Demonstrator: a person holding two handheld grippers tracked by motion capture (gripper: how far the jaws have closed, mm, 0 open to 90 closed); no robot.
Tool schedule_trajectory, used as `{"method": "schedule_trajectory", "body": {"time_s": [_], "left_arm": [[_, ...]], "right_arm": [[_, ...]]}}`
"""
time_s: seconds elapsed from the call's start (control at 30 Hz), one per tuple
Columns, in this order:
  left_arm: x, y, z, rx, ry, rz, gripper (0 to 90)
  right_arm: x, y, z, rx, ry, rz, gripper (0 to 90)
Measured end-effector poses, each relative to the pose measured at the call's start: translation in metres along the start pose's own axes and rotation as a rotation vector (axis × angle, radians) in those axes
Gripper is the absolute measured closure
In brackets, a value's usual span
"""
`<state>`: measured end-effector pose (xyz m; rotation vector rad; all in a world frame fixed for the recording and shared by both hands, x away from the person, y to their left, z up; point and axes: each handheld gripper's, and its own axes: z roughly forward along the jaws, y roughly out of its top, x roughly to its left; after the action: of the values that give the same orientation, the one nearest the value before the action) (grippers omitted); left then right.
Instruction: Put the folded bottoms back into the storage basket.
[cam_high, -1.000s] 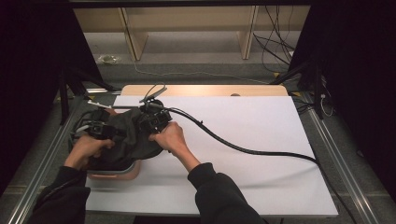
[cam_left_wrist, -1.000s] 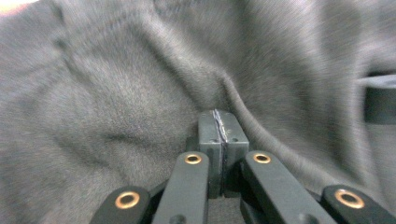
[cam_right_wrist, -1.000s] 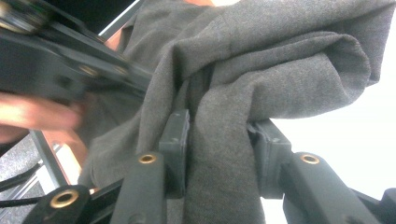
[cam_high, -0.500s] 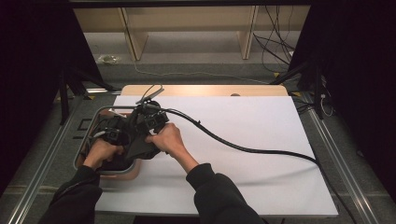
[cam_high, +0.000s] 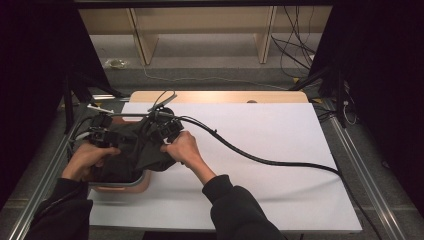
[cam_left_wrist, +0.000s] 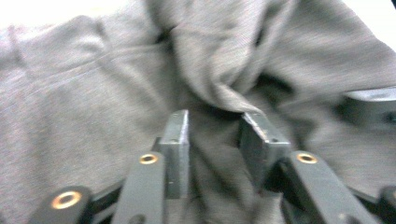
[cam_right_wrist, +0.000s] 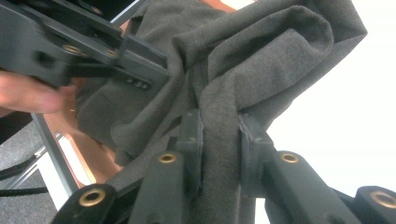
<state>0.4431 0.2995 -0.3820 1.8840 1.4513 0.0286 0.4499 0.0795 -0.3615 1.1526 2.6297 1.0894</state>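
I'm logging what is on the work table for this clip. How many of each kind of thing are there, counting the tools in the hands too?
Dark grey cloth: 1
Copper-coloured tray: 1
White table sheet: 1
Handheld grippers: 2, the left gripper and the right gripper
Total: 5

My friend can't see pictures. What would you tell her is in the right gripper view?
Two black jaws of the right gripper are pinching a fold of dark grey cloth. Behind it, the left gripper reaches into the same cloth, with fingers at the left edge, a copper-coloured tray below and a white table on the right.
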Motion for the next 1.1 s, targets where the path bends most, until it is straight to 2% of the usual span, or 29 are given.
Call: {"method": "schedule_trajectory", "body": {"time_s": [0.03, 0.13, 0.23, 0.33, 0.37, 0.47, 0.57, 0.63, 0.7, 0.87, 0.93, 1.0, 1.1], "left_arm": [[-0.002, 0.001, 0.000, -0.005, -0.002, 0.002, 57.1], [-0.006, -0.001, 0.010, 0.026, 0.009, 0.004, 57.4], [-0.006, -0.004, 0.024, 0.062, 0.008, 0.019, 67.5], [-0.003, -0.007, 0.030, 0.070, 0.020, 0.026, 80.8], [-0.003, -0.008, 0.032, 0.069, 0.022, 0.028, 82.4], [-0.004, -0.011, 0.042, 0.083, 0.049, 0.044, 84.3], [-0.003, -0.014, 0.059, 0.119, 0.080, 0.053, 85.2], [0.001, -0.016, 0.066, 0.136, 0.089, 0.046, 85.4], [0.007, -0.016, 0.071, 0.143, 0.076, 0.024, 85.5], [0.008, -0.017, 0.072, 0.144, 0.087, 0.018, 85.0], [0.009, -0.017, 0.071, 0.141, 0.076, 0.011, 84.5], [0.010, -0.016, 0.067, 0.132, 0.062, -0.004, 83.7], [0.009, -0.015, 0.062, 0.130, 0.066, 0.008, 82.5]], "right_arm": [[0.000, 0.000, 0.000, -0.001, -0.001, -0.001, 75.2], [0.000, 0.000, 0.000, 0.000, 0.000, -0.002, 75.2], [0.001, -0.001, 0.000, 0.003, 0.002, -0.001, 74.7], [0.001, -0.001, 0.001, 0.003, 0.003, -0.003, 74.5], [0.001, -0.001, 0.001, 0.004, 0.004, -0.004, 73.9], [0.002, -0.001, 0.002, 0.007, 0.012, -0.005, 73.2], [0.005, -0.001, 0.004, 0.014, 0.022, -0.003, 72.3], [0.006, -0.002, 0.006, 0.017, 0.027, -0.009, 71.7], [0.007, -0.003, 0.008, 0.021, 0.033, -0.007, 71.0], [0.007, -0.002, 0.007, 0.022, 0.041, -0.004, 68.5], [0.006, -0.002, 0.004, 0.018, 0.037, -0.008, 66.4], [0.004, -0.002, 0.001, 0.013, 0.031, -0.009, 62.0], [0.000, -0.001, -0.004, 0.007, 0.015, -0.012, 53.2]]}}
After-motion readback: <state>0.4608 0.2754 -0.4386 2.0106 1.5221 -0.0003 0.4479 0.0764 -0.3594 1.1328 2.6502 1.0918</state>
